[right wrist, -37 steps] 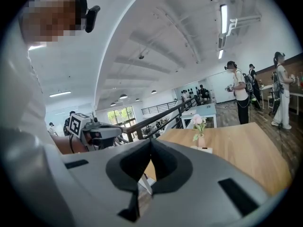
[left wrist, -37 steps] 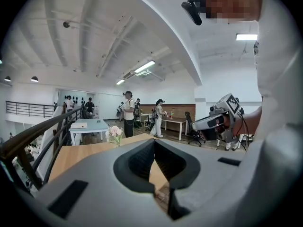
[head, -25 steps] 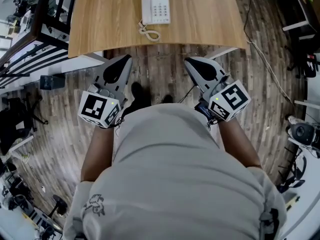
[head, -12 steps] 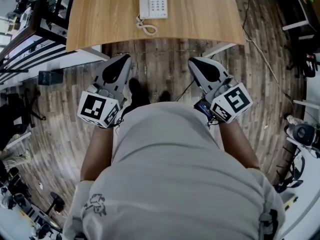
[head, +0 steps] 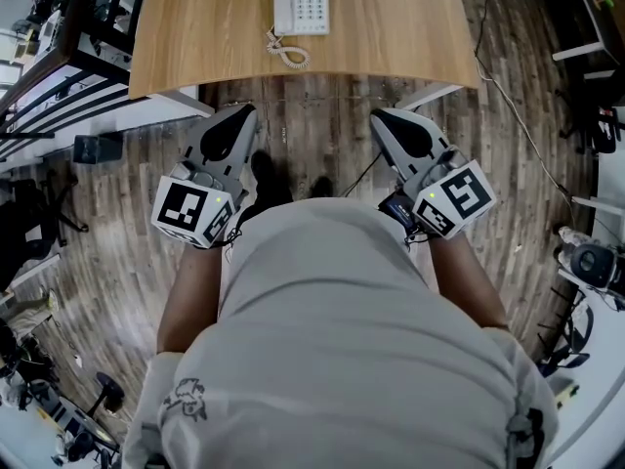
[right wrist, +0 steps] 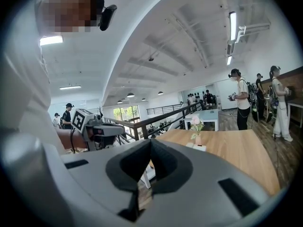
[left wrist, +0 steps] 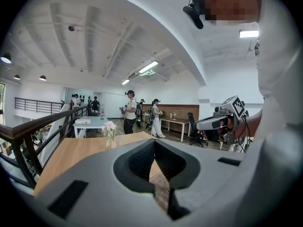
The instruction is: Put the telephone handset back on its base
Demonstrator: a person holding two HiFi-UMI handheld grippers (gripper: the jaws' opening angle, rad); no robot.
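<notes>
Standing well short of the telephone (head: 301, 5), we hold left gripper (head: 248, 115) and right gripper (head: 380, 118) closed, empty. It lies dead ahead, lengthwise away, nearer our left.

One table (head: 195, 37), top of frame. One telephone (head: 302, 4), top middle. One curly cord (head: 285, 55) just below it. Two tongs: left tongs (head: 246, 115), right tongs (head: 379, 117). Two marker cubes: left cube (head: 192, 213), right cube (head: 454, 198). One pink flower (right wrist: 196, 123), middle of right gripper view. Three people (right wrist: 241, 100) standing at right edge there.
</notes>
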